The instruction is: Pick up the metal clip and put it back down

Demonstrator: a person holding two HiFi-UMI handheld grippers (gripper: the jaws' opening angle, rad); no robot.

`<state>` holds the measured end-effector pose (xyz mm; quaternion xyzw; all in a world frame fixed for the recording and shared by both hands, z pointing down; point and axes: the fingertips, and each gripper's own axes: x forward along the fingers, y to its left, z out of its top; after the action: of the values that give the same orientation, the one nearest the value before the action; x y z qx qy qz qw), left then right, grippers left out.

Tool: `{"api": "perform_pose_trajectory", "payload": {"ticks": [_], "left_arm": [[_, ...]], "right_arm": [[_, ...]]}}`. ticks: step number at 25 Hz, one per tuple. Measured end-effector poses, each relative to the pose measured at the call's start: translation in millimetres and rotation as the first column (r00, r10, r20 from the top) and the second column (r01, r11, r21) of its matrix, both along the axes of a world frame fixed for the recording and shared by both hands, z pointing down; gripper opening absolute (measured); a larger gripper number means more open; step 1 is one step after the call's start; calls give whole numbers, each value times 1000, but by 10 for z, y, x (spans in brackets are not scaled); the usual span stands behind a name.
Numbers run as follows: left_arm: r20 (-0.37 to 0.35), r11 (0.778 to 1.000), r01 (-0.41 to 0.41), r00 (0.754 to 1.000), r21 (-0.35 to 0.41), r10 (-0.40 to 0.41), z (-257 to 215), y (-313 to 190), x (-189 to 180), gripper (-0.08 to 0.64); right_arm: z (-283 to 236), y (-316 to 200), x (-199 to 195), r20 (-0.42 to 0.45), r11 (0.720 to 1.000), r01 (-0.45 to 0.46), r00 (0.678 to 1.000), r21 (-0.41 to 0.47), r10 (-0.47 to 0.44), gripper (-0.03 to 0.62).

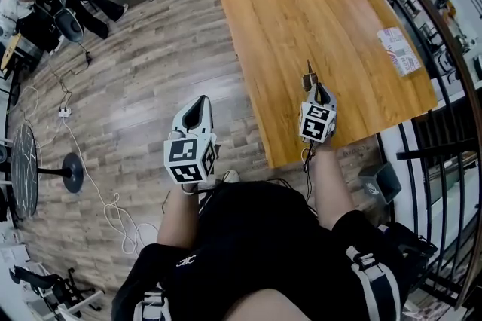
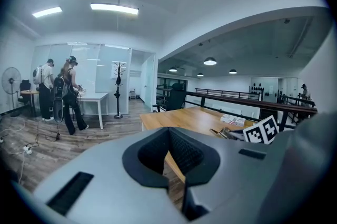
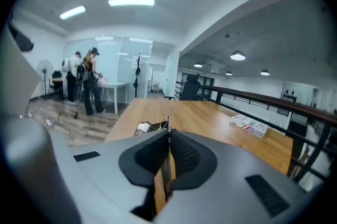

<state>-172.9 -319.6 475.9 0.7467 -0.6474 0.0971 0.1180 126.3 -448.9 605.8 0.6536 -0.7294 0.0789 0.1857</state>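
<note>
Your right gripper [image 1: 319, 95] has its jaws pinched almost together on the small silvery metal clip [image 1: 309, 77], with the pads pressing its thin flat sides. The clip sticks out past the tips. Its long axis runs in line with the jaws and points away from you, over the near edge of the rectangular light wooden table [image 1: 331, 10]. Whether it touches the wood or hangs just above cannot be told. Setting it down likely means going straight down. Your left gripper [image 1: 197, 114] hangs beside the table over the floor, jaws apart and empty.
</note>
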Motion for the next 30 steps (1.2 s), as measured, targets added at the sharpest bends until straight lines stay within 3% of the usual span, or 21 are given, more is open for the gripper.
{"api": "perform_pose_trajectory", "payload": {"ticks": [3, 9, 14, 22, 30], "left_arm": [[-12, 1000, -26, 1000, 14, 26, -25, -99, 66, 11], [-28, 995, -87, 996, 54, 89, -214, -258, 233, 11], [-36, 987, -141, 989, 81, 144, -302, -397, 436, 11], [-47, 973, -210, 975, 91, 215, -329, -393, 728, 11], [-62, 969, -225, 971, 97, 232, -327, -379, 837, 11]], "right_arm": [[-463, 28, 39, 126, 993, 8, 992, 118, -23, 25], [-1415, 306, 145, 191, 947, -37, 981, 318, -26, 26], [-2022, 573, 203, 241, 896, -34, 967, 443, -83, 26], [-2149, 958, 326, 245, 889, -51, 967, 454, -70, 26], [-2133, 1027, 438, 248, 890, -72, 967, 451, -48, 26]]}}
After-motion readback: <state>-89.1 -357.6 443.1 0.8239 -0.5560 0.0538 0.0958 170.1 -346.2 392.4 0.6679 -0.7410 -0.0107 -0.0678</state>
